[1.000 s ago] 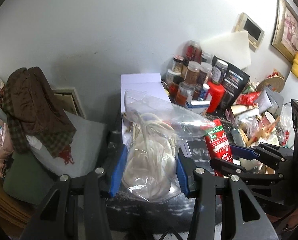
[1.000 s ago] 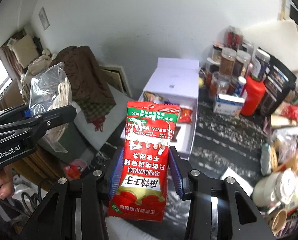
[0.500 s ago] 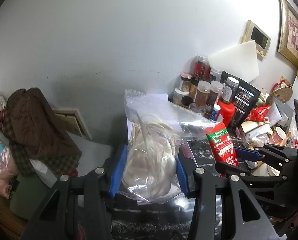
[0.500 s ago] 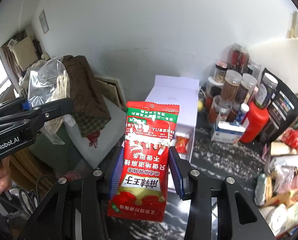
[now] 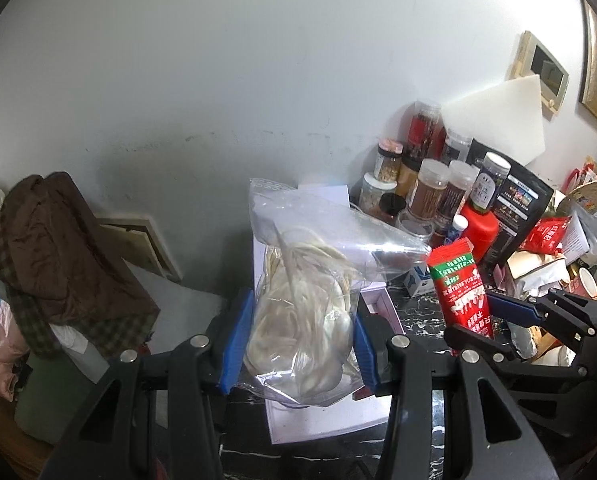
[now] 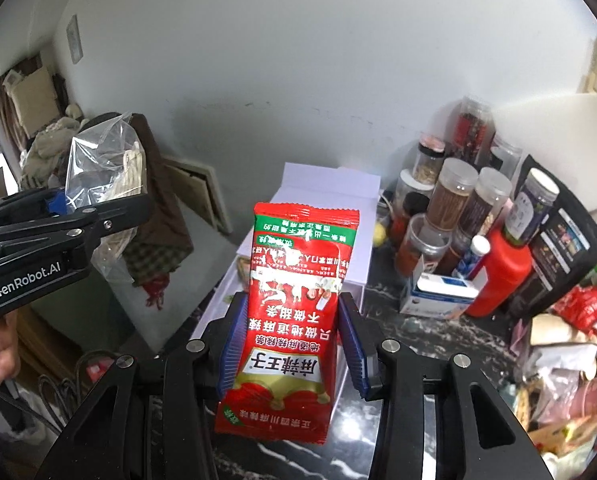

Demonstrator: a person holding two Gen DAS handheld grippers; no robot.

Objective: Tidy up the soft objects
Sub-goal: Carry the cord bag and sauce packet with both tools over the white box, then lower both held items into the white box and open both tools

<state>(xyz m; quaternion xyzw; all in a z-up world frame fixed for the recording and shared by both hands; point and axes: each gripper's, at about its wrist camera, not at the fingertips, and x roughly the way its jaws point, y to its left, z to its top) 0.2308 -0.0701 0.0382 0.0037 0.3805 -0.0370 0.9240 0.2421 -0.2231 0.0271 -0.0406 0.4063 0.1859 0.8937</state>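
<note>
Two soft things are in my grip at once, one per tool, both held up above the white box (image 6: 330, 196) on the dark worktop (image 6: 438, 328). My left tool (image 5: 298, 332) pinches a clear bag of pale noodle-like strands (image 5: 302, 300) between its blue pads; my right tool (image 6: 290, 340) pinches a red snack packet (image 6: 294, 312) by its lower half. I judge this the carrying step: both items lifted, neither set down yet. Next I need to lower each into the open box, where I can make out a compartment beside the packet, and only then spread the pads. Crowded jars (image 6: 454, 196) stand just beside the box, so I should come down clear of them.
</note>
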